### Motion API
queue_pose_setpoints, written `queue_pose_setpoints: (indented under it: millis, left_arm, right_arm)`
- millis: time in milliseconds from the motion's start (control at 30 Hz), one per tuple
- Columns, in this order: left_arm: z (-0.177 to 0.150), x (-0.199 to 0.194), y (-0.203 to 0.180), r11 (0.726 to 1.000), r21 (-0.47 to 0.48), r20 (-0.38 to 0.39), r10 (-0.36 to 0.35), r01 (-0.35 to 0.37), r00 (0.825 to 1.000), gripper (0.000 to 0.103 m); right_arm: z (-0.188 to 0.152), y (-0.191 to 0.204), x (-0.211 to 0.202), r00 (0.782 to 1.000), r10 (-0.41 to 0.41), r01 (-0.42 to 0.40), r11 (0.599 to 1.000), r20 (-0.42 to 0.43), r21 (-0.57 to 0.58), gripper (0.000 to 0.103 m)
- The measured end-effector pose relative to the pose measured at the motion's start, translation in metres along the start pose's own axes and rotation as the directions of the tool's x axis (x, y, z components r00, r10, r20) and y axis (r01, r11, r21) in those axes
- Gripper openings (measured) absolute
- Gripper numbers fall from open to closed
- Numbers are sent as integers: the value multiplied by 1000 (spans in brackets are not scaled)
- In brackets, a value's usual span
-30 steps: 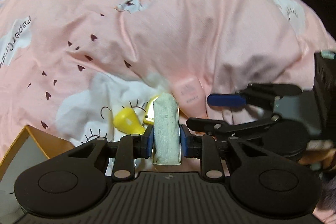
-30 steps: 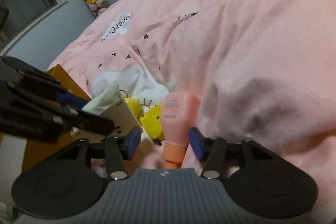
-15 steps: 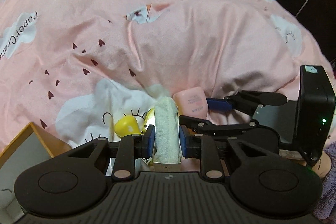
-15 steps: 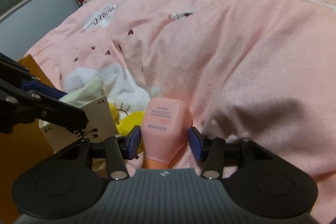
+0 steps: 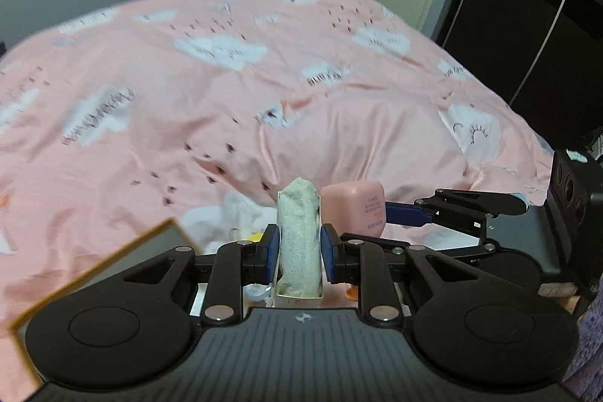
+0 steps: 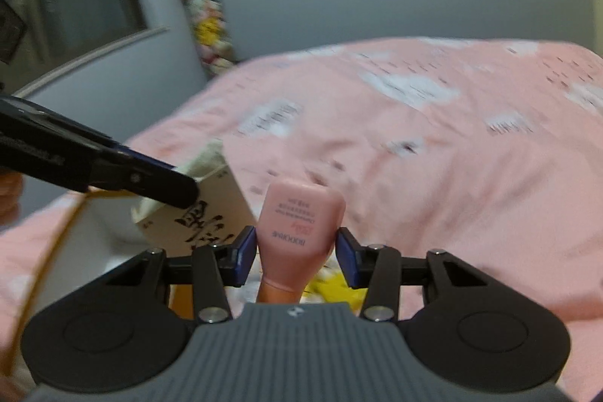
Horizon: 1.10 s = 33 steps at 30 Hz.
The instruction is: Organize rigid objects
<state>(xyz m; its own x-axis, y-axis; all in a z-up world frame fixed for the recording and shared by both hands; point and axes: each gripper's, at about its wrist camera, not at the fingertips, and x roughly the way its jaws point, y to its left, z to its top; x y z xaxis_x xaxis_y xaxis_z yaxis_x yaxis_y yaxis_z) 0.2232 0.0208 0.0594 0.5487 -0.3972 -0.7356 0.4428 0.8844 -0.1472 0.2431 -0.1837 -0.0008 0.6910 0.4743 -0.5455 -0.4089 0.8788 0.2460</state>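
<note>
Both handheld units share one build. Left gripper (image 5: 299, 251): matte black linkage arms with triangular cut-outs, silver round screw heads at the pivots, blue pads on the fingers (image 5: 272, 253), two round black discs flanking a dark grey ribbed centre plate bearing a small round emblem. Right gripper (image 6: 297, 253): same black arms, silver screws, blue pads, grey ribbed plate with emblem. Patterned purple sleeve (image 5: 588, 345) visible at lower right of left view; skin tone just above it.

pink tube (image 6: 299, 236) cap hidden; orange box (image 5: 94, 274) cut off, blurred.
</note>
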Motion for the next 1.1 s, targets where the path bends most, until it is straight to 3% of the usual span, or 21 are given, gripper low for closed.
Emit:
queue_pose_setpoints:
  millis: [233,367,400,433,633,767,933,967,1100]
  left_arm:
    - [-38,-47,26,996,-34,-48,81,-83,996,26]
    - [-69,-50,48,990,-71,-116,110,-119,987,25]
    - [-78,-47,52,989,-78,-135,116,-127,984,22]
    - [-85,-47,56,989,-79,-143,114,-127,983,1]
    - [-107,-40,74,990,-101,-175,78,-97,981,0]
    - [-120,-25,78,996,-67,-235,43,-60,971,2]
    - [-133,-2,82,993,-70,-351,65,-96,934,8]
    - [-134,1,80,993,-68,-362,62,-93,930,14]
    - [-138,11,69,993,-23,-424,96,-117,900,19]
  right_arm:
    - [11,63,-10,977,206,-210,975,-54,-76,45]
    - [-2,102,4,959,235,-260,952,-156,-163,45]
    - [-6,109,11,953,237,-270,946,-188,-178,45]
    - [-11,117,19,944,238,-283,940,-228,-190,45]
    - [-33,139,65,899,164,-278,931,-406,-238,45]
    - [-43,143,81,885,97,-245,929,-456,-277,45]
    - [-44,149,91,880,36,-235,900,-474,-366,45]
    - [-44,149,94,877,25,-237,891,-480,-388,45]
    - [-47,158,106,848,-30,-280,823,-529,-495,45]
